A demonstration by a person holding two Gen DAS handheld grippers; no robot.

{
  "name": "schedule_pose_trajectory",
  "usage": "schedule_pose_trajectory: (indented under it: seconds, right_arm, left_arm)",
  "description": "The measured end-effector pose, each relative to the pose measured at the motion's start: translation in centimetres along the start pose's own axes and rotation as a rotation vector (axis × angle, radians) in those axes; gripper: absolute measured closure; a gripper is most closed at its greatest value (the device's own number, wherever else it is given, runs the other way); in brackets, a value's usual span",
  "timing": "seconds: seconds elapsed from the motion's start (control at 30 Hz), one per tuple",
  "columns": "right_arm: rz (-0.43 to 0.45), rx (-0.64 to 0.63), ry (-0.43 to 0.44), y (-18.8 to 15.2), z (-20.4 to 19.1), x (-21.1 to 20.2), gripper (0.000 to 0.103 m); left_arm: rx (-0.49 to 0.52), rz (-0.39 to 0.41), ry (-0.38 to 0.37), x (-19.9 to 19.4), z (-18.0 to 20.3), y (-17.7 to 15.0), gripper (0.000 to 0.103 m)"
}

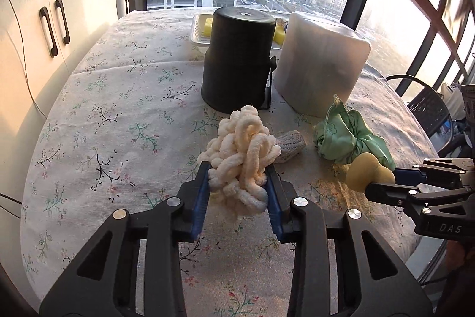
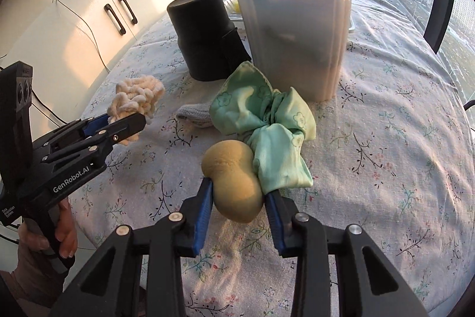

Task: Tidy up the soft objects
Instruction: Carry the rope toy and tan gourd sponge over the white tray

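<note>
My left gripper [image 1: 239, 183] is clamped on the yarn [image 1: 240, 156] at frame center; my right gripper [image 2: 237, 198] pinches the sponge [image 2: 234, 183]. Both look light, soft and compressible, so grip mid-body. The cloth [image 2: 267, 121] lies beyond.

Cream chunky-yarn bundle [image 1: 240, 156], loops tangled, lifted above tablecloth, pinched at lower part between blue pads. Yellow hourglass-shaped sponge [image 2: 233, 183], smooth, squeezed at waist, held off cloth. Green floral cloth pouch [image 2: 267, 124], crumpled and knotted, lying on tablecloth just behind sponge, touching it. Grey knitted piece [image 2: 194, 115], flat on cloth between yarn and pouch, partly hidden.
</note>
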State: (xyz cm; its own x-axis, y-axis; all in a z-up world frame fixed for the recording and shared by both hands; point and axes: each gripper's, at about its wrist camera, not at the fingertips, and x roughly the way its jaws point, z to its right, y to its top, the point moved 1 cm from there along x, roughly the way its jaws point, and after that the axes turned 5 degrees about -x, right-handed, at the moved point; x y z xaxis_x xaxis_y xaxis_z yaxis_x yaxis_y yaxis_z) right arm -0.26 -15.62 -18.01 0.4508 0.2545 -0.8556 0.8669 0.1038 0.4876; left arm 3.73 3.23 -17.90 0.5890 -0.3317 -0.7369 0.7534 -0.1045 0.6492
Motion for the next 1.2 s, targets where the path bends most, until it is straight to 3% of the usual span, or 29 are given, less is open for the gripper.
schedule_pose_trajectory:
  seconds: [0.47, 0.73, 0.83, 0.97, 1.13, 1.2]
  right_arm:
    - [0.033, 0.062, -0.003, -2.6, 3.1, -4.3, 0.065]
    - [-0.109, 0.084, -0.031, -6.0, 4.3, -1.5, 0.062]
    - [-0.121, 0.059, -0.063, -6.9, 3.8, -1.7, 0.047]
    - [-0.073, -0.007, -0.006, -7.2, 2.6, -3.7, 0.047]
    - [0.035, -0.086, -0.053, -5.8, 1.3, -5.2, 0.039]
    - [0.030, -0.109, -0.038, -5.2, 1.1, -4.4, 0.039]
  left_arm:
    - [-0.030, 0.001, 0.021, -1.0, -0.8, -0.2, 0.071]
    - [-0.029, -0.008, 0.012, -0.8, -0.4, -0.1, 0.071]
    - [-0.022, -0.005, 0.012, -0.9, -0.2, -0.1, 0.071]
    - [-0.021, -0.001, 0.009, -1.0, -0.2, 0.0, 0.071]
    - [-0.029, -0.002, 0.005, -0.9, -0.2, 0.0, 0.071]
    - [-0.033, -0.002, 0.006, -0.9, -0.3, -0.1, 0.071]
